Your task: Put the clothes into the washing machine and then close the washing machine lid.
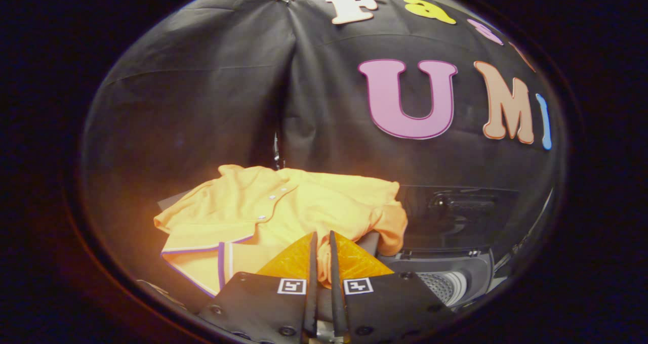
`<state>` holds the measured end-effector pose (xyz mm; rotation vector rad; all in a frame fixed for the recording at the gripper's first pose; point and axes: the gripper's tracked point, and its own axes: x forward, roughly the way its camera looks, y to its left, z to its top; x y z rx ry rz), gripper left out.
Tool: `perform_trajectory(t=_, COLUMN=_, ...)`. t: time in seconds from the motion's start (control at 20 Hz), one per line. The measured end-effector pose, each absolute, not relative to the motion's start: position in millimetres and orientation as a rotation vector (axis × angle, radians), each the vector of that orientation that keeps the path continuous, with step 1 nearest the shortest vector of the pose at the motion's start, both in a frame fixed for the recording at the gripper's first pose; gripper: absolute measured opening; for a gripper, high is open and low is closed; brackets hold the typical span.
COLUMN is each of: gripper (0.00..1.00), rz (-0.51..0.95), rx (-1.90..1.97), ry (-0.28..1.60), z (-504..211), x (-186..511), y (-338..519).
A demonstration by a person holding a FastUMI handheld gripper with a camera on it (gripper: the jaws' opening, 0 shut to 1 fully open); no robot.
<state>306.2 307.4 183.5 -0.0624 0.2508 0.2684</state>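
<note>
Gripper (321, 243) fingers stand nearly together with a narrow gap, a fold of the orange shirt (283, 207) caught between them. Each finger carries a square black-and-white marker tag; no brand wording is legible. Orange shirt, with small buttons and purple-and-white trim, lies spread just ahead and left of the fingers. Right of the fingers, the washing machine (445, 278) stands with its dark lid (455, 217) raised against the black cloth wall (202, 96)

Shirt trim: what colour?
Purple and white stripes on the orange shirt, clearest in the gripper view, beside the claw.
</note>
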Motion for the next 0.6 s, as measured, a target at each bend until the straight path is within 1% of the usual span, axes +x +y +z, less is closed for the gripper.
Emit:
perform_trajectory(t=0.25, gripper=0.13, rz=0.123, rx=-0.108, ry=0.242, z=183, x=336, y=231)
perform_trajectory(t=0.6, gripper=0.13, rz=-0.125, rx=-0.178, ry=0.3, z=152, x=365, y=114)
